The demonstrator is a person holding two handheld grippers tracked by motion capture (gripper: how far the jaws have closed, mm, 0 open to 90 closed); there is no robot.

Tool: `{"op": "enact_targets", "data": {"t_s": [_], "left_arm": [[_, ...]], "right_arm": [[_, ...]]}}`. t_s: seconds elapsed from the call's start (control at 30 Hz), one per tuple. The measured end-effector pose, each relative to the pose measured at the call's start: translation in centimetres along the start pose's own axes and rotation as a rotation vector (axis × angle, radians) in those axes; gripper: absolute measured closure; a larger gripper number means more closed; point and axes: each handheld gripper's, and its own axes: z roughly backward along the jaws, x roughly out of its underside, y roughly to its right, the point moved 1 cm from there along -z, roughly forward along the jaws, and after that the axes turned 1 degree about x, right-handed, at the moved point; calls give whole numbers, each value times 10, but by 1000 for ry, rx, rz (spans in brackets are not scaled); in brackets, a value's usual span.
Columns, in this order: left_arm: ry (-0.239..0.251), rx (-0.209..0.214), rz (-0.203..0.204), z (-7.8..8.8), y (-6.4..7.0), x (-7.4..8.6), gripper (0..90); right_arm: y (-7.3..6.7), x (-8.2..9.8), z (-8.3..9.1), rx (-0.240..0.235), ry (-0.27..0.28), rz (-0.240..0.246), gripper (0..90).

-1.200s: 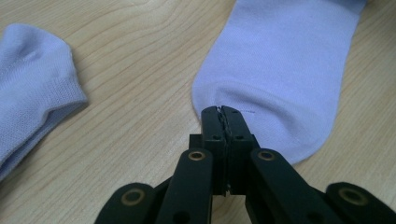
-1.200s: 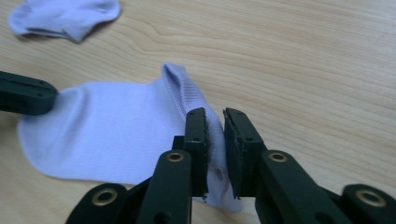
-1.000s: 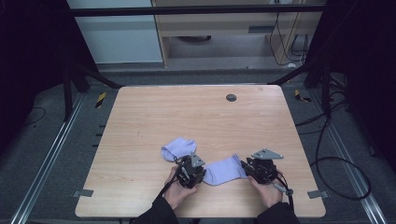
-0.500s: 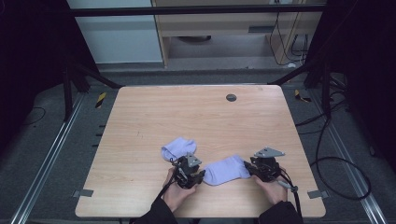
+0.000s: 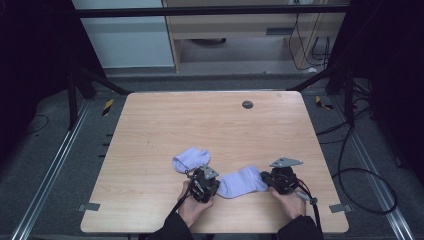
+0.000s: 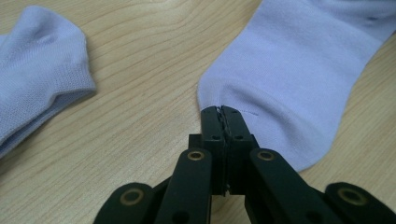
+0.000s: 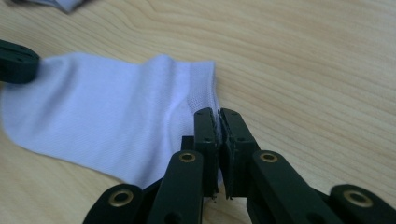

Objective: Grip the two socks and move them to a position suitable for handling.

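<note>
Two pale lilac socks lie on the wooden table. The nearer sock lies flat between my two grippers. My left gripper has just been closing and is now shut on the rounded edge at the sock's left end. My right gripper has also just been closing and pinches the cuff edge at the sock's right end. The second sock lies folded just beyond the left gripper, untouched.
A small dark round disc is set in the table near its far edge. The table's front edge runs close under both hands. Metal frame legs and loose cables stand on the floor around the table.
Both hands stay at the two ends of the nearer sock. The right gripper has shifted very slightly. The socks lie where they lay.
</note>
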Motion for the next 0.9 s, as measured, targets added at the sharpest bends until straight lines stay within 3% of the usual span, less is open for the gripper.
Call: {"op": "enact_targets", "data": {"t_s": [0.17, 0.4, 0.63, 0.9], "left_arm": [[10, -2, -33, 16, -8, -1, 890], [12, -17, -64, 50, -27, 3, 890], [-7, -24, -56, 64, -44, 18, 890], [-33, -29, -50, 71, -57, 35, 889]], "right_arm": [[-11, -2, 14, -29, 38, 3, 861], [-43, -7, 22, -105, 82, 25, 859], [-64, -6, 15, -157, 62, 19, 859], [-75, -4, 3, -190, 35, 10, 859]]}}
